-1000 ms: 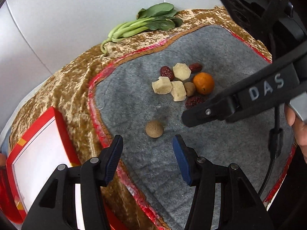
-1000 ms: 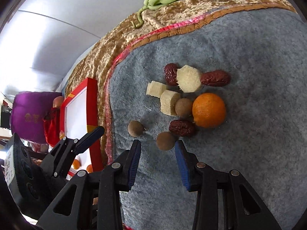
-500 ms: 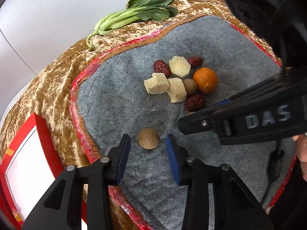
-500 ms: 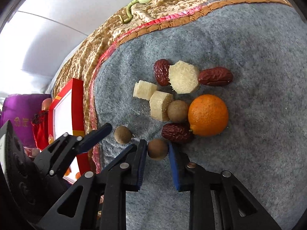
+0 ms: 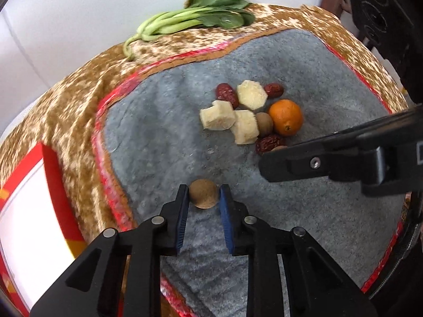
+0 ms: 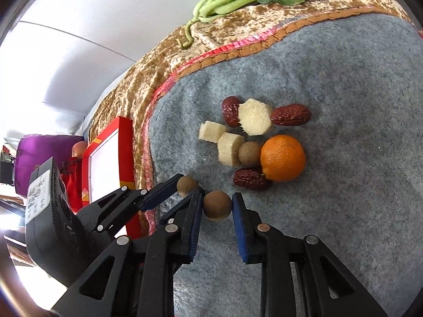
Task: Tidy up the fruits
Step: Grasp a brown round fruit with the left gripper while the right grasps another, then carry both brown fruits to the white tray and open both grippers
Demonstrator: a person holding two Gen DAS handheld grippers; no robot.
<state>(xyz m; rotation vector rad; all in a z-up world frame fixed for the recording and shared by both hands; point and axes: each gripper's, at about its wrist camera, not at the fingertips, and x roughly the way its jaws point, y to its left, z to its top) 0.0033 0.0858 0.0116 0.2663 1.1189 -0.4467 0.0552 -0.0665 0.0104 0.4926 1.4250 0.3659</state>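
Two grippers, each clamped on a round brown longan
Left gripper (image 5: 203,198) and right gripper (image 6: 217,206) pinch rough-skinned longans (image 5: 203,194) (image 6: 217,205) on the fuzzy grey mat (image 5: 164,142), near its red-trimmed edge; orange (image 6: 283,157), wrinkled dates (image 6: 290,115) nearby.

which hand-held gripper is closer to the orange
Right. The right hand-held gripper grips a longan just short of the orange; the left hand-held gripper grips another longan farther away.

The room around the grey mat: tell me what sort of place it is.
Probably a home, not a lab: a gold velvet cloth covers the table under the grey mat, leafy greens lie by a white wall, and a red gift box sits alongside.
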